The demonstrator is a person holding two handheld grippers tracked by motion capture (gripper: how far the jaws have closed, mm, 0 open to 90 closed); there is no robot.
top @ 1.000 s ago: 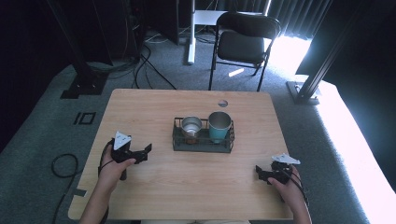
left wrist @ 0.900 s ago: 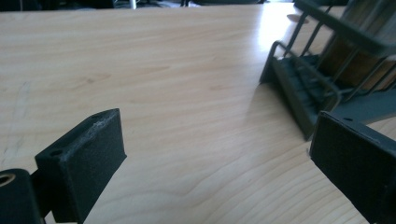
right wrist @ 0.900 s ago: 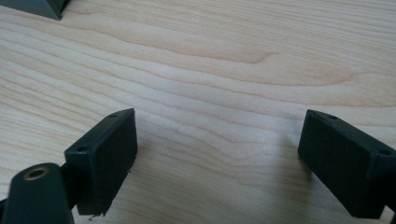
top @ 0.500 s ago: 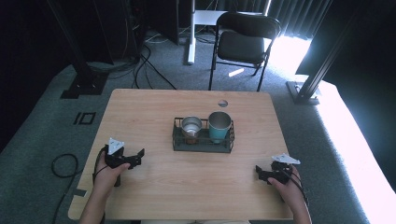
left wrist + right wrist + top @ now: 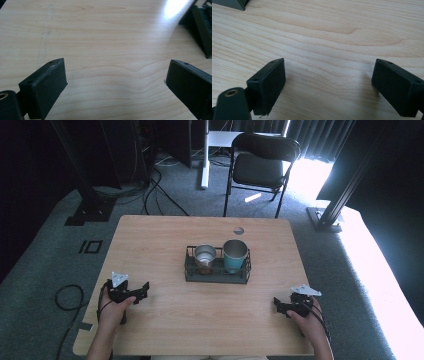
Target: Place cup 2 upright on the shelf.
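The wire rack (image 5: 217, 271) sits at the middle of the table (image 5: 200, 320), well ahead of both my tools and between them, with the steel cup (image 5: 205, 256) in its left compartment and the teal cup (image 5: 235, 255) in its right, both upright and just beside each other. My left gripper (image 5: 145, 287) rests low on the near left of the tabletop, jaws spread wide with bare wood between the pads (image 5: 47, 85); the rack's dark corner (image 5: 200, 27) shows off to its front right. My right gripper (image 5: 276, 306) lies on the near right, likewise released and holding nothing, its pads (image 5: 268, 82) over bare wood, a dark rack corner (image 5: 233, 3) ahead to its left.

The risk I see: the cups stand so close that a jaw reaching for one could nudge its neighbour and tip it, or catch the rack's wire rim and drag the whole rack.
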